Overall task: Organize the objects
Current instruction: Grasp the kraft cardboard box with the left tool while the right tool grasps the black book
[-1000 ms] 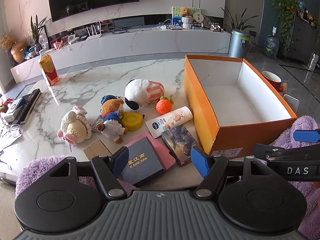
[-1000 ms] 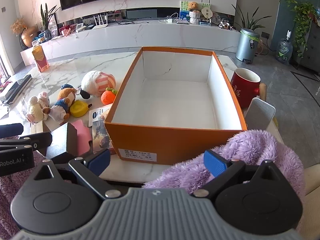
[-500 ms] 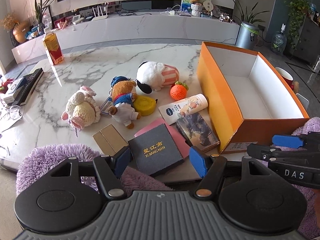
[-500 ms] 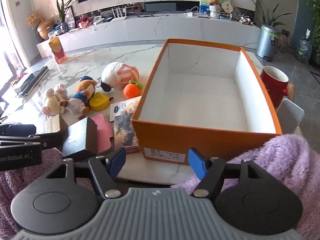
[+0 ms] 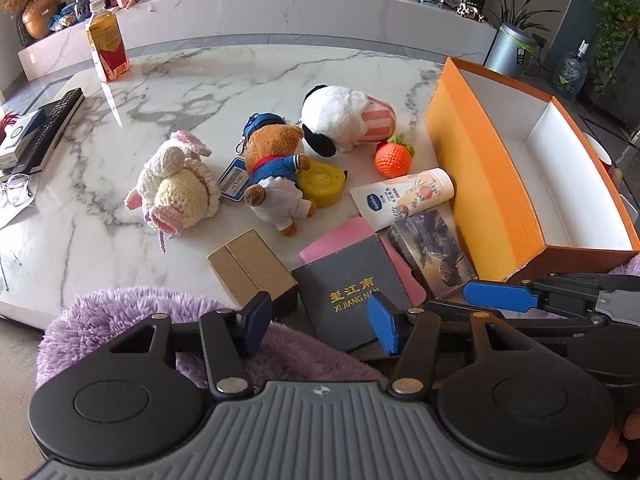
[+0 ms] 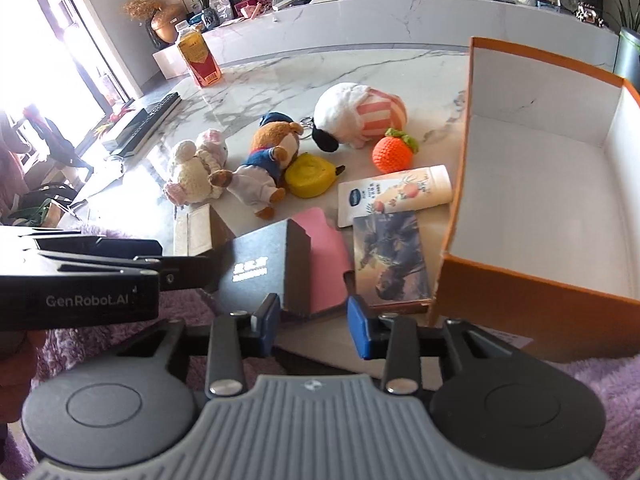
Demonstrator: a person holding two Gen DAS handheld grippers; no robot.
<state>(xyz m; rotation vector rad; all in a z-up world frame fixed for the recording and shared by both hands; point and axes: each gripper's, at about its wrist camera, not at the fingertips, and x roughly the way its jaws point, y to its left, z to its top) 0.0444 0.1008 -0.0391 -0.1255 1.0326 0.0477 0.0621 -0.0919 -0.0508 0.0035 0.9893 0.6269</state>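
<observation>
**A:** Which piece goes first?

**B:** I'd judge the dark grey box with gold lettering (image 5: 352, 280), at the near edge of the white marble table (image 5: 200, 76). It lies on a pink flat case (image 5: 340, 236), between the tan cardboard box (image 5: 250, 264) and the dark picture-printed card box (image 5: 432, 248). The left gripper (image 5: 320, 320) hangs just above its near end.

**A:** Is anything held?

**B:** No. Its jaws have just been closing and stand partly open, the box's near end showing between the blue pads with no pad pressing. The right gripper (image 6: 312, 320) has also been narrowing; it is half open and empty, above the near edges of the pink case and the grey box.

**A:** And where does it all go?

**B:** Probably into the open orange cardboard box with the white inside (image 5: 480, 168), standing empty at the table's right side.

**A:** How should the pick be done?

**B:** Straddle the box's two long sides squarely, lower until the pads sit below its top edge, then close. It looks rigid, so a firm squeeze should be safe. Lift straight up, or the pink case may drag along. The grippers sit close together, so move one at a time. The lotion tube (image 5: 404, 196) and the plush toys (image 5: 276, 172) further back can wait.
</observation>
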